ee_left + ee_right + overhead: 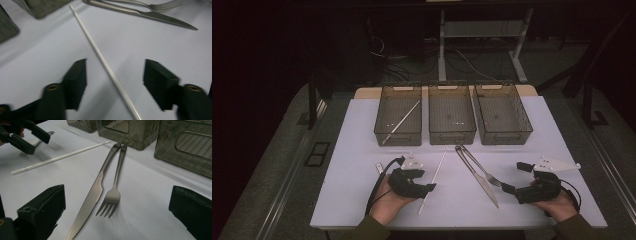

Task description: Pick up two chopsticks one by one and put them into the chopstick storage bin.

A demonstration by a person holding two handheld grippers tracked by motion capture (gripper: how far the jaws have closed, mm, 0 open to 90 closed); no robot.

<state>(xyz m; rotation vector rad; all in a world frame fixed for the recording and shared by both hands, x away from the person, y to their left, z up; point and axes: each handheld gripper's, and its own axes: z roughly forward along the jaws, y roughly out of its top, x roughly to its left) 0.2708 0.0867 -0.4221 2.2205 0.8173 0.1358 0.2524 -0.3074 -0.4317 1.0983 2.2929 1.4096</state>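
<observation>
My left gripper sits low over the white chopstick, which lies flat on the tabletop between my parted jaws, untouched by either pad. My right gripper rests open near the knife and fork, both lying side by side just before it.
</observation>
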